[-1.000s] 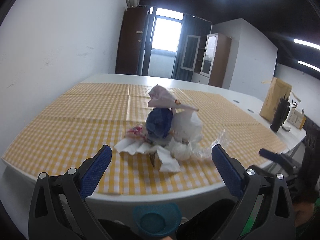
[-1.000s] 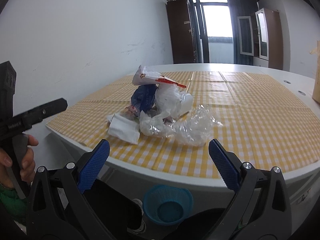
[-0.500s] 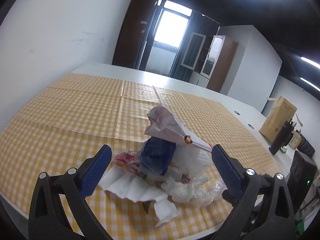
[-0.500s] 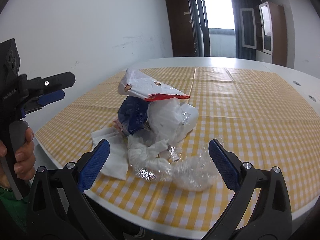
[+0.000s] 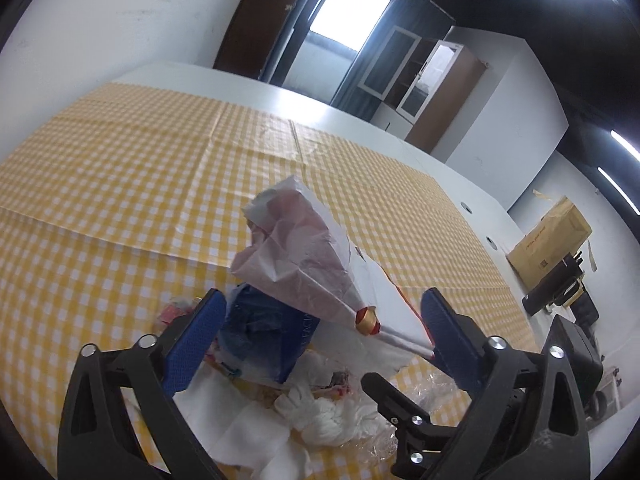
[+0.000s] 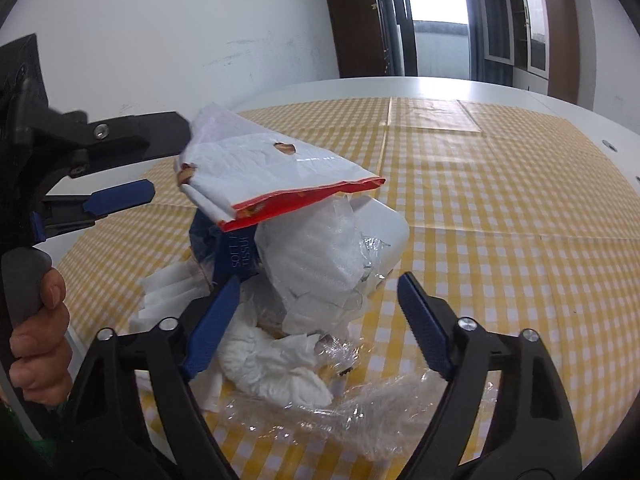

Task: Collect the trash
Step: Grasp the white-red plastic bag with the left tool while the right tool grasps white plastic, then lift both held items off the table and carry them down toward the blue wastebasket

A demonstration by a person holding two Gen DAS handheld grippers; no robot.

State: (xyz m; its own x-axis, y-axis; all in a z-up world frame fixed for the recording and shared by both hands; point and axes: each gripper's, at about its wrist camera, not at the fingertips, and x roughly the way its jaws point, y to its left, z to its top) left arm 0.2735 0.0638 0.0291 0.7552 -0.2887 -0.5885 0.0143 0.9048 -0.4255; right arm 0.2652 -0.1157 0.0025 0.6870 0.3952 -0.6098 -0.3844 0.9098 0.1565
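Observation:
A trash pile lies on the yellow checked tablecloth (image 5: 120, 184): a white and red wrapper (image 5: 304, 256) on top, a blue tissue pack (image 5: 264, 336), crumpled white tissue (image 5: 332, 416) and clear film (image 6: 380, 412). My left gripper (image 5: 322, 340) is closing, with the blue pack and the wrapper's end between its blue pads, which do not press on them. The right gripper (image 6: 320, 312) is closing too, around the white plastic bag (image 6: 320, 264) and tissue (image 6: 272, 368), pads apart from them. In the right wrist view the left gripper (image 6: 168, 160) reaches the wrapper (image 6: 272, 168) from the left, held by a hand (image 6: 36, 344).
The white table's near edge (image 6: 76, 340) runs just below the pile. A cardboard box (image 5: 552, 240) and a dark device (image 5: 556, 292) stand at the table's far right. Bare checked cloth stretches behind the pile toward the cabinets and window.
Both grippers have come forward over the table edge to the pile, which now fills the space between their fingers. Both pairs of jaws have narrowed, the right more. The blue basket below has left view.

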